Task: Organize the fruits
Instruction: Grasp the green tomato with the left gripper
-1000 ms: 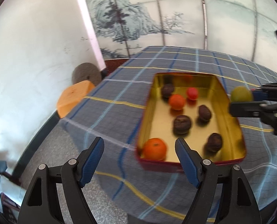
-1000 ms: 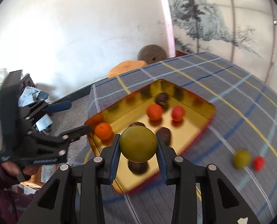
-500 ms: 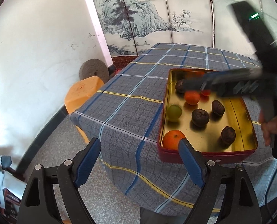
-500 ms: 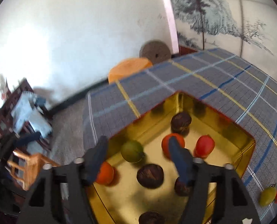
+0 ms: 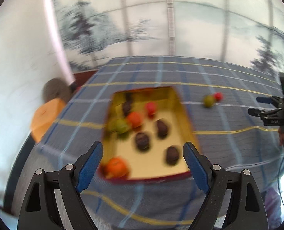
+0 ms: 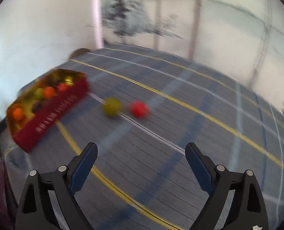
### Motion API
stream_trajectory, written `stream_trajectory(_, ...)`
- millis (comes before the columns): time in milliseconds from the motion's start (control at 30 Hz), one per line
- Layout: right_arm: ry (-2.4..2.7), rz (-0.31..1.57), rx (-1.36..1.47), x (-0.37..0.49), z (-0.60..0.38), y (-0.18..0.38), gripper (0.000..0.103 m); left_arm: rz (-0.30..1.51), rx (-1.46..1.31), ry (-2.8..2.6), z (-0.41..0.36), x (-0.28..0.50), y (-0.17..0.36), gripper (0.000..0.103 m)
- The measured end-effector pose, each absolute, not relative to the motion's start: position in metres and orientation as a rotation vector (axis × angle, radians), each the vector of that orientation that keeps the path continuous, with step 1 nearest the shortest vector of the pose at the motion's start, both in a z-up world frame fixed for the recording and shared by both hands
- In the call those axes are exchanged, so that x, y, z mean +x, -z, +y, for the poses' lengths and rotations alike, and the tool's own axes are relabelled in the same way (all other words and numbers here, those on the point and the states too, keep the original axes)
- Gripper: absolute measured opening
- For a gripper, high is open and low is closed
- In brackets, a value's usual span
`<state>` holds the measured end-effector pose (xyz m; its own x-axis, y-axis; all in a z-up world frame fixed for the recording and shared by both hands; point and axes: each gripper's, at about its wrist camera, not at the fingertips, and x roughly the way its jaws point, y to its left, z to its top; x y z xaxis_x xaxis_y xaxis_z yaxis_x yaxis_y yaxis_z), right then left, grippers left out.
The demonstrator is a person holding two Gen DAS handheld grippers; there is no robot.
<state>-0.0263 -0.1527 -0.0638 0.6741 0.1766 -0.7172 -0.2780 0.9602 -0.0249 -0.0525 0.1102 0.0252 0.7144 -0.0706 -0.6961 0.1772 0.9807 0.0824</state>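
Risk: both loose fruits round, on smooth cloth; clumsy nudge by pad could send green fruit (image 6: 111, 107) into red fruit (image 6: 139, 108) or rolling off counter (image 6: 180, 134). Views blurred, so aim uncertain.

Right hand-held gripper (image 6: 141, 164): jaws opening, nothing between them, aimed toward the two loose fruits.
Left hand-held gripper (image 5: 143, 163): wide apart, empty, hovering by near end of tin (image 5: 188, 122).

Tin: red outside, gold inside; holds orange, red, green and dark wrinkled fruits. Loose pair lies just beside tin, close together.

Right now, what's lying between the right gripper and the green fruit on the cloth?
Nothing: in the right wrist view only bare checked cloth separates the right gripper, jaws opening and empty, from the green fruit.
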Motion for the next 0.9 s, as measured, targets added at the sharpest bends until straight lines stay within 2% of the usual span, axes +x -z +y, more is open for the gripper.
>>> stream_trajectory(200, -0.015, 0.863, 0.003, -0.022, -0.245, 0.083, 0.098, 0.855, 0.170, 0.380, 0.038, 0.000, -0.029, 0.085)
stream_trajectory(233, 0.002, 0.868, 0.019, -0.021, -0.254, 0.085, 0.102, 0.864, 0.187, 0.404, 0.024, 0.011, -0.027, 0.085)
stream_trajectory(400, 0.052, 0.962, 0.039, -0.013, -0.269, 0.106, 0.103, 0.923, 0.258, 0.434, -0.026, 0.063, -0.010, 0.084)
stream_trajectory(500, 0.033, 0.955, -0.004, -0.014, -0.261, 0.106, 0.103, 0.978, 0.281, 0.434, -0.048, 0.091, 0.007, 0.081)
stream_trajectory(633, 0.021, 0.948, -0.009, -0.019, -0.259, 0.107, 0.103, 1.024, 0.332, 0.415, -0.071, 0.116, 0.028, 0.073)
stream_trajectory(800, 0.004, 0.948, -0.018, -0.020, -0.257, 0.106, 0.103, 1.068, 0.317, 0.396, -0.075, 0.136, 0.047, 0.068)
stream_trajectory(900, -0.021, 0.949, -0.031, -0.021, -0.254, 0.107, 0.103, 1.124, 0.268, 0.398, -0.072, 0.149, 0.060, 0.055)
